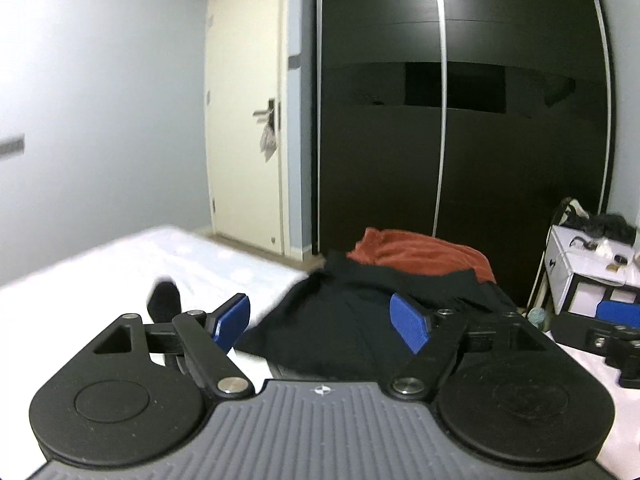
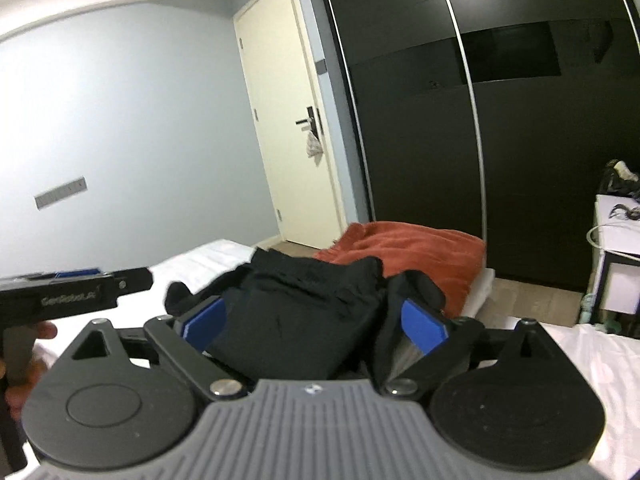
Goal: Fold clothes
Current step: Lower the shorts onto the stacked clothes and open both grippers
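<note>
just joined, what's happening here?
A person with a handheld gripper in each hand is folding clothes on a white bed. Both the left gripper and the right gripper are open, pointed at a pile of black garments; black cloth lies between the right one's jaws, ungripped. An orange blanket sits behind the pile. Nothing looks folded yet.

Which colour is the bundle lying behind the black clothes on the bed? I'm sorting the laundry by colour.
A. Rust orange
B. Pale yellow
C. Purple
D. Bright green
A: a rust-orange bundle lies just past the black clothes on the white bed, before the dark wardrobe.
</note>
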`<state>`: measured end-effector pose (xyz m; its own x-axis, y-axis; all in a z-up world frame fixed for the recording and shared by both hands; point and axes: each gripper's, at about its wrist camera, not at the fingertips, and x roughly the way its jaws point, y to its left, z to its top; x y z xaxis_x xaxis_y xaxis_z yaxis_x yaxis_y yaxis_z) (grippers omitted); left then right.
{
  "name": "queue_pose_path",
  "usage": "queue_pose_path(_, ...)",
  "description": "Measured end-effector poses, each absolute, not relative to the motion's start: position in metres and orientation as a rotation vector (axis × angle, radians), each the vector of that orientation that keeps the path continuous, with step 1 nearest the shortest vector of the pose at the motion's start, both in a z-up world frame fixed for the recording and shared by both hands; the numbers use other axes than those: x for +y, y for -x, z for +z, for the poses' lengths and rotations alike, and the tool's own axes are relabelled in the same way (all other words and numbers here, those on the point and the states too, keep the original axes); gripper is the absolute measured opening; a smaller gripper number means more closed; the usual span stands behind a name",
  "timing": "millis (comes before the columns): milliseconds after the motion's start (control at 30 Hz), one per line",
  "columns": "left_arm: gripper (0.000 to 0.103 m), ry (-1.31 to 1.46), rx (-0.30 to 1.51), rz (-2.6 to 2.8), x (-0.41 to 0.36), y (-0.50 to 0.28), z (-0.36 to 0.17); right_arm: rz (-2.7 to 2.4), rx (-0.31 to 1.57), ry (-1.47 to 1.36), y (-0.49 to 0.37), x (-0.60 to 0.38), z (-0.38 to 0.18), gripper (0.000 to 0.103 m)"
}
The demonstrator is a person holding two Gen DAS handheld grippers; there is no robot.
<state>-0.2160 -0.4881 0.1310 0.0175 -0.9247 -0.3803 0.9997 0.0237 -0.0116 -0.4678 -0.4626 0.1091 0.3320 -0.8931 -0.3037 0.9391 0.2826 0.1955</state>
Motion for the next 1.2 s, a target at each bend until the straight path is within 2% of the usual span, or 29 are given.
queue_pose_path(467, 0.077, -0.307, 0.411, -1.393, -0.470, 0.240, 0.087, -1.257, 0.163, -0.316, 0.477, -0.449, 0.082, 0.100)
queue_pose_path(1200, 0.077, -0.345, 0.374, -1.396, -0.454, 0.257, 0.088, -1.260, 0.097, -0.329, 0.489, -0.452, 0.084, 0.101)
